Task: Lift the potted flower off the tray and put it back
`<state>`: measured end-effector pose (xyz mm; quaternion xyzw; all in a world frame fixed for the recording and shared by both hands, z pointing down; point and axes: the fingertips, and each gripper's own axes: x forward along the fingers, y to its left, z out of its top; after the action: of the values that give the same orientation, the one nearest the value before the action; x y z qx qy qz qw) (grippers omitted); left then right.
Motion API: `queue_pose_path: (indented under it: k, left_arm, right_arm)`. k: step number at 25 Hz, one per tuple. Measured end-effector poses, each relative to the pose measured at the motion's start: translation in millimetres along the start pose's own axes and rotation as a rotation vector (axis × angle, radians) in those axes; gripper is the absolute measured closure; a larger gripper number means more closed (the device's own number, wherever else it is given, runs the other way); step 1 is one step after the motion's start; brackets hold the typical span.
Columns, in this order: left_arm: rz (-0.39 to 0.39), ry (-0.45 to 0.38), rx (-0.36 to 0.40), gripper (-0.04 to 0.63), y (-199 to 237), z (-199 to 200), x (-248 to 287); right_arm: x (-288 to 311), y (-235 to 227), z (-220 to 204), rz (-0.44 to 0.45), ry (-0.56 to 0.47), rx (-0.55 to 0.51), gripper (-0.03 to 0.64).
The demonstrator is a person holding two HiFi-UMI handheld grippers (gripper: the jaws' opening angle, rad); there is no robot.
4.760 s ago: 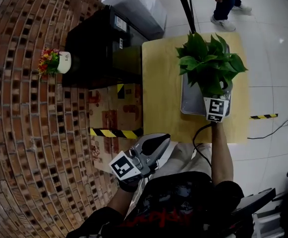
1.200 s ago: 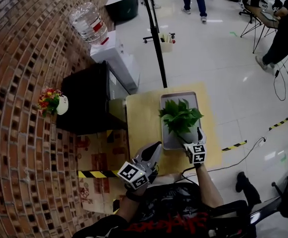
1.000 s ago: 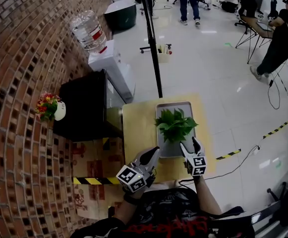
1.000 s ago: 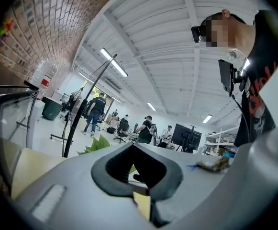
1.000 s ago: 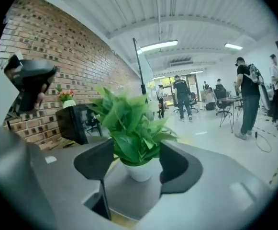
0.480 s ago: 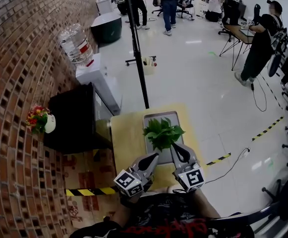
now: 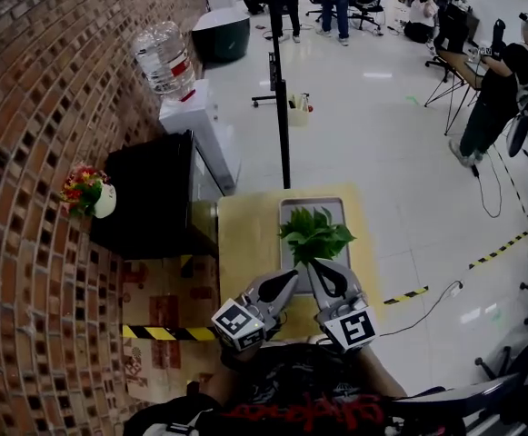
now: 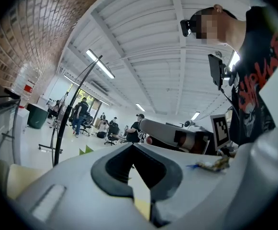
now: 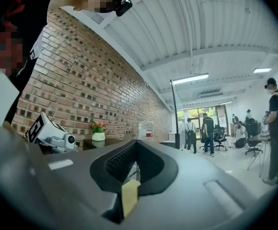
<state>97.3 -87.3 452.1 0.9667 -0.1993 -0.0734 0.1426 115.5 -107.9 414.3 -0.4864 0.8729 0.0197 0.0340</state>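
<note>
Head view, left to right: a brick wall (image 7: 36,243); a black cabinet (image 7: 150,198) bearing a small white pot of red and yellow flowers (image 7: 91,193); behind the cabinet, a water dispenser (image 7: 191,121) with its bottle on top; then the yellow surface (image 7: 245,234). On the surface lies a grey tray (image 7: 311,205), and the potted flower (image 7: 314,234), a leafy green plant, stands upright on the tray, its pot hidden under the leaves. At the near edge of the surface, in front of the person, the left hand-held gripper (image 7: 291,278) has its jaws together and nothing between them. Just to its right, the right hand-held gripper (image 7: 321,269) is likewise closed and empty, its tip overlapping the plant's near side in this view. People stand on the pale floor (image 7: 391,134) beyond.
</note>
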Motion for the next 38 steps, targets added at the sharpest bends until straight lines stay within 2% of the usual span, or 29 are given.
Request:
queue_pose_path:
  k: [5,12,14,18,21,28,31,34,38]
  left_arm:
    - [0.057,0.011,0.018,0.595,8,4,-8]
    - [0.091,-0.011,0.017,0.595,15,4,-19]
    - [0.083,-0.007,0.013,0.595,14,3,-20]
    - [0.011,0.015,-0.003,0.595,-3,6,-18]
    - [-0.019,0.022,0.023,0.595,-11,4,-18]
    - [0.010,0.008,0.010,0.595,-10,8,-29]
    - [0.008,0.013,0.012,0.595,0,0,-38]
    - [-0.005,0.030,0.023,0.595,8,0,-40]
    - [-0.053,0.062,0.102,0.595,19,-10,-46]
  right_arm:
    - [7,1,-8,0.027,0.036,0.030,0.615]
    - [18,8,-21,0.079,0.072,0.042,0.615]
    - [21,11,-23,0.098,0.079,0.043,0.615]
    - [27,17,-29,0.139,0.101,0.037,0.615]
    - [31,21,-29,0.161,0.102,0.042,0.615]
    - [38,37,-37,0.199,0.128,0.055,0.615]
    - [45,40,-42,0.164,0.128,0.073,0.615]
    - [50,37,-41,0.079,0.099,0.097,0.615]
    - [53,36,-52,-0.018,0.108,0.106,0.615]
